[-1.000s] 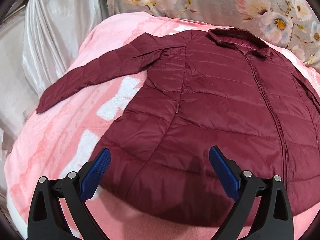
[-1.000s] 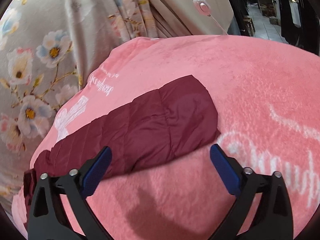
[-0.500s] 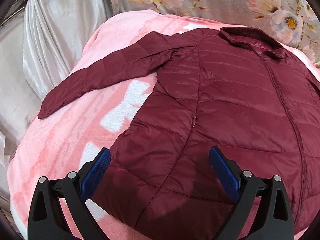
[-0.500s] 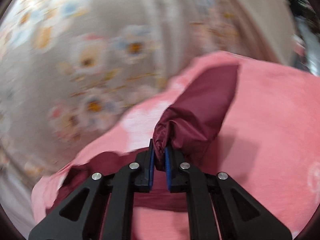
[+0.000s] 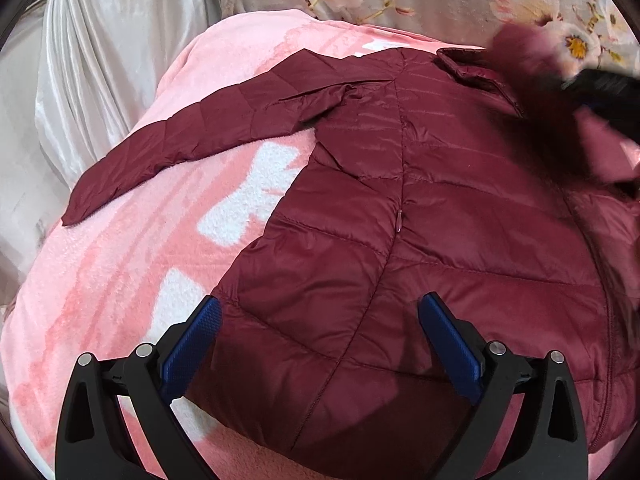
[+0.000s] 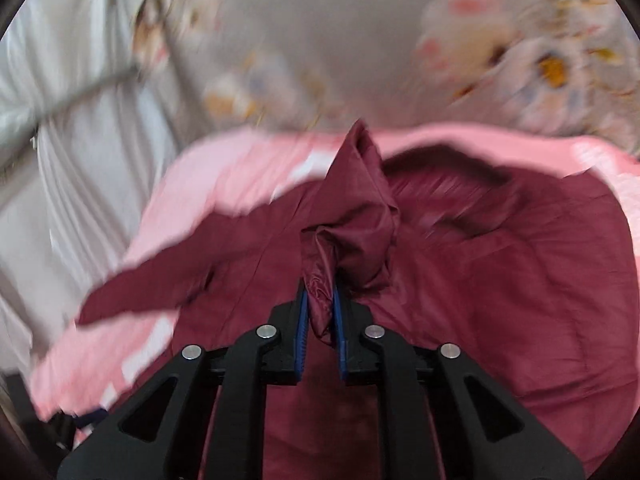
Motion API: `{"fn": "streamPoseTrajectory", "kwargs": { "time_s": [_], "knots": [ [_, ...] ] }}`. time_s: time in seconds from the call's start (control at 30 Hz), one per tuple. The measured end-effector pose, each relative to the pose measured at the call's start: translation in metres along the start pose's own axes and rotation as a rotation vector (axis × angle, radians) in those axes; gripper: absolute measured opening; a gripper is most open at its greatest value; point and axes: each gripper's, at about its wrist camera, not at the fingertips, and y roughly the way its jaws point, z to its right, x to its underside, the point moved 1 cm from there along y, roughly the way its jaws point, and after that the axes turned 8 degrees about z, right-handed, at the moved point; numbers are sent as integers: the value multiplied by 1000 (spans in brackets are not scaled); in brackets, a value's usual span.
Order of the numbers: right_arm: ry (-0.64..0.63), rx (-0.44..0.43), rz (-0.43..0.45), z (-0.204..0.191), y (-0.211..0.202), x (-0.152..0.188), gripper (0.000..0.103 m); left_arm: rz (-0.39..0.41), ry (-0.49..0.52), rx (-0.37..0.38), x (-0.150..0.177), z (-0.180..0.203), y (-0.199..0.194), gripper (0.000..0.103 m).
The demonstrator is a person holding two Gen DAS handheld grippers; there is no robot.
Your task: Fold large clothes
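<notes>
right claw (image 6: 320,320) pinching maroon jacket (image 5: 400,240) sleeve above its body, left claw (image 5: 316,344) open over hem

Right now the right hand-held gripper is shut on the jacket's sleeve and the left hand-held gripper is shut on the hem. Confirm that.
Not quite. The left hand-held gripper is open, its jaws spread above the maroon jacket near the hem, as the left wrist view shows. The right hand-held gripper is indeed shut on the sleeve.

We are seeing even, soft light; the left view is staying sharp, the right view is smearing with motion blur, and fisheye bending is darkening the corners.
</notes>
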Motion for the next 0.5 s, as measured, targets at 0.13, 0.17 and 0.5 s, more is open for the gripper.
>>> {"fn": "streamPoseTrajectory", "kwargs": {
  "time_s": [0.13,0.17,0.5],
  "knots": [
    [-2,-28,-5,-14,-2,17,49,3,-33,49,-10,-6,-1,98],
    [0,-29,12,-13,-10,16,52,2,-48,67,-14,-8,-1,98],
    [205,181,96,90,-94,36,62,6,-190,327,-92,17,19,98]
  ]
}}
